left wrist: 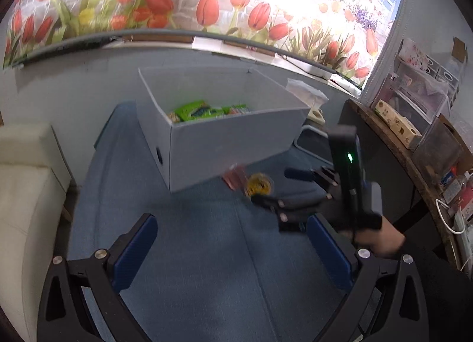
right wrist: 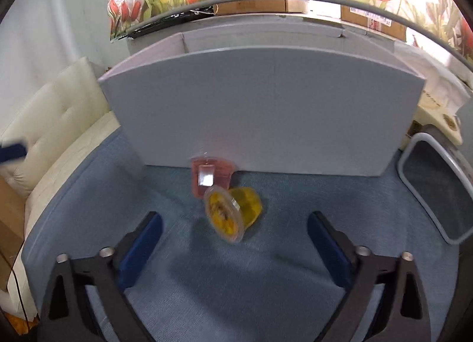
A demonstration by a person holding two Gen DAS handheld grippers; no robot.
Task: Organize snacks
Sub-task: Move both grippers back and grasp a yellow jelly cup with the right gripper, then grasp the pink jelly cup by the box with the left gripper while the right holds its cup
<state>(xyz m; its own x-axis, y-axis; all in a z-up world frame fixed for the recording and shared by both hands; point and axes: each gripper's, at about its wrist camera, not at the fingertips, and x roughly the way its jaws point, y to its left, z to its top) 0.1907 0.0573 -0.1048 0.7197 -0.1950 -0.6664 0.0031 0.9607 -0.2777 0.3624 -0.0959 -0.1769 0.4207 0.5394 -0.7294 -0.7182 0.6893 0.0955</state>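
A white box (left wrist: 230, 146) stands on a blue cloth surface (left wrist: 192, 253), with green snack packets (left wrist: 201, 111) inside. In front of it a yellow jelly cup (right wrist: 233, 211) lies on its side. A red jelly cup (right wrist: 211, 174) sits just behind it, against the box wall (right wrist: 266, 111). My right gripper (right wrist: 235, 219) is open low over the cloth. The yellow cup lies between its fingertips, and the pads stay clear of it. In the left wrist view that gripper (left wrist: 270, 186) reaches in from the right toward both cups (left wrist: 258, 185). My left gripper (left wrist: 233, 241) is open and empty, nearer than the cups.
A cream cushioned seat (left wrist: 26, 182) borders the cloth on the left. A wooden shelf (left wrist: 414, 135) crowded with boxes and cables runs along the right. A grey-rimmed frame (right wrist: 437, 194) lies right of the box. Tulip-print wall behind.
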